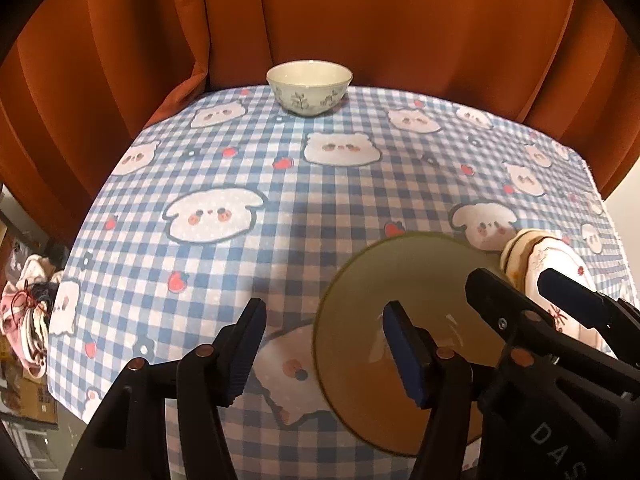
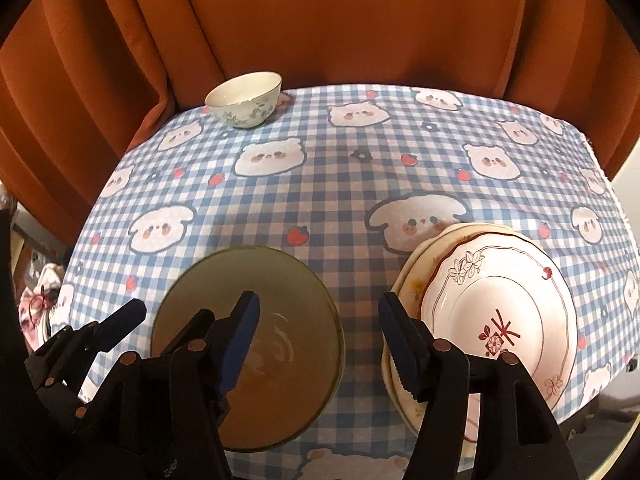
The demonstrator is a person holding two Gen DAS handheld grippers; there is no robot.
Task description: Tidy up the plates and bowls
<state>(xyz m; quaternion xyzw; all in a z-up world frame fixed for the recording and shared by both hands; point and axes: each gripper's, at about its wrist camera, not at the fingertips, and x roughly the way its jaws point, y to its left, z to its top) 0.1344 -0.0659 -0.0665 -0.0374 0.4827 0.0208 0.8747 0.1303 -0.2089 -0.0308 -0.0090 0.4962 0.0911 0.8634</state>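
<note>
A tinted glass bowl (image 1: 404,280) sits near the table's front edge; it also shows in the right wrist view (image 2: 224,276). A stack of white plates (image 2: 496,304) with red trim lies right of it, seen at the right edge of the left wrist view (image 1: 560,260). A small white bowl (image 1: 309,87) with blue flowers stands at the far edge, also in the right wrist view (image 2: 245,100). My left gripper (image 1: 324,344) is open, its right finger over the glass bowl. My right gripper (image 2: 320,340) is open between glass bowl and plates, empty.
The table (image 1: 280,168) has a blue checked cloth with bear prints. An orange curtain (image 1: 360,20) hangs close behind it. A bundle of cloth (image 1: 28,304) lies below the table's left edge.
</note>
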